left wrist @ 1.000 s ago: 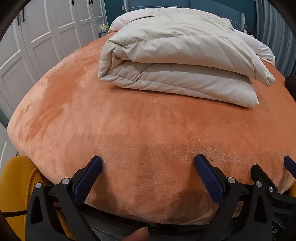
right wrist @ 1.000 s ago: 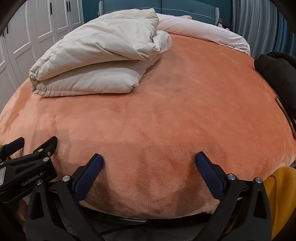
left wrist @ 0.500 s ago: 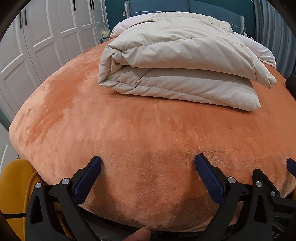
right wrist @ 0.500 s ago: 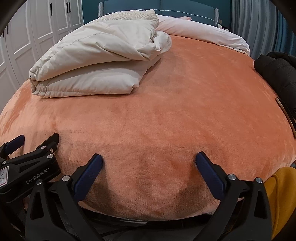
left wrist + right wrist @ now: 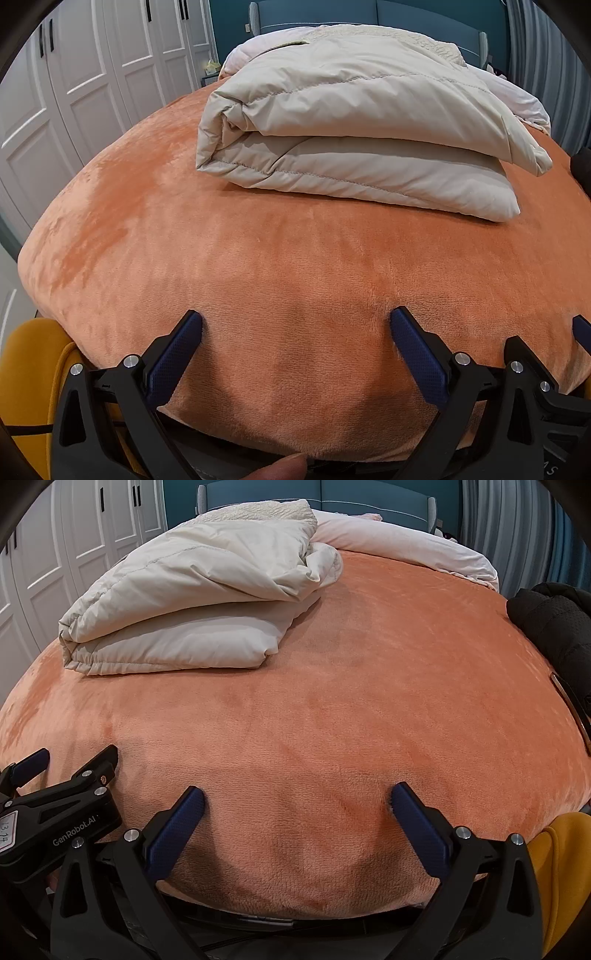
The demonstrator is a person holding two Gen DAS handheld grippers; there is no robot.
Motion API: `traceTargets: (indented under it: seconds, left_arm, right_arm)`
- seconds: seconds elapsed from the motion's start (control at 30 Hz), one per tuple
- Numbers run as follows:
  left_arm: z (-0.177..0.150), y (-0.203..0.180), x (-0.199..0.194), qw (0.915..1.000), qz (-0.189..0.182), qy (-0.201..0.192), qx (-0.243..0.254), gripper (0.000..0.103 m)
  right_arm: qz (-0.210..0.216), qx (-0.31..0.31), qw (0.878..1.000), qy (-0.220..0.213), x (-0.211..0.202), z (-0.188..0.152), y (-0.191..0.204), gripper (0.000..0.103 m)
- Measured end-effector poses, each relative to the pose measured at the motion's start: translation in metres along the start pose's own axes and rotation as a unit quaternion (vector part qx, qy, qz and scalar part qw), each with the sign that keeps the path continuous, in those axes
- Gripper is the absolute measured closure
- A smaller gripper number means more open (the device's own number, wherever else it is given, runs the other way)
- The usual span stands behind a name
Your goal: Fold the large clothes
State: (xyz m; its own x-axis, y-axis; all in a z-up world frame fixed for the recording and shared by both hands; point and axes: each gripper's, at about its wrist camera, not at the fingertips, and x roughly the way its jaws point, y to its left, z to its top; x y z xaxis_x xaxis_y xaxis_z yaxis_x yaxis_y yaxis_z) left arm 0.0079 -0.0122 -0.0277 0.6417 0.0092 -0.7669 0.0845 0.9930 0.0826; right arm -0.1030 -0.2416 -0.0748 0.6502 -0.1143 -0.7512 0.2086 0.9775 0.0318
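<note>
A cream padded coat (image 5: 354, 147) lies folded in thick layers on the orange bed cover (image 5: 258, 266); it also shows at the far left in the right wrist view (image 5: 192, 613). My left gripper (image 5: 295, 325) is open and empty, low over the near edge of the bed, well short of the coat. My right gripper (image 5: 297, 801) is open and empty over the same near edge, just right of the left one, whose body (image 5: 55, 827) shows at that view's lower left.
A black garment (image 5: 554, 627) lies at the bed's right edge. White pillows or bedding (image 5: 406, 550) lie along the teal headboard. White wardrobe doors (image 5: 74, 92) stand to the left. A yellow chair (image 5: 26, 369) sits by the near left corner.
Both grippers have moved a little forward and up over the bed, so the folded coat looks nearer. Both stay open and empty.
</note>
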Motion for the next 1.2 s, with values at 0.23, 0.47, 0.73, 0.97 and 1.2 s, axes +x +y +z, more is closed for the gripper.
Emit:
traceTargets:
  seconds: [0.23, 0.47, 0.73, 0.97, 1.2]
  left_arm:
    - [0.0, -0.0007, 0.0, 1.0, 0.0, 0.0, 0.0, 0.005]
    - [0.0, -0.0007, 0.0, 1.0, 0.0, 0.0, 0.0, 0.005]
    - [-0.0001, -0.0007, 0.0001, 1.0, 0.0, 0.0, 0.0, 0.005]
    - [-0.0002, -0.001, 0.0001, 1.0, 0.0, 0.0, 0.0, 0.005]
    - [-0.0001, -0.0006, 0.0001, 1.0, -0.001, 0.0, -0.003, 0.005]
  right_arm:
    - [0.0, 0.0, 1.0, 0.0, 0.0003, 0.0002, 0.0, 0.005]
    - [0.0, 0.0, 1.0, 0.0, -0.0002, -0.0002, 0.0, 0.005]
    - [0.0, 0.0, 1.0, 0.0, -0.0002, -0.0003, 0.0002, 0.005]
    - [0.0, 0.001, 1.0, 0.0, -0.0003, -0.0005, 0.0004, 0.005]
    - [-0.009, -0.001, 1.0, -0.012, -0.0063, 0.0011, 0.0035, 0.005]
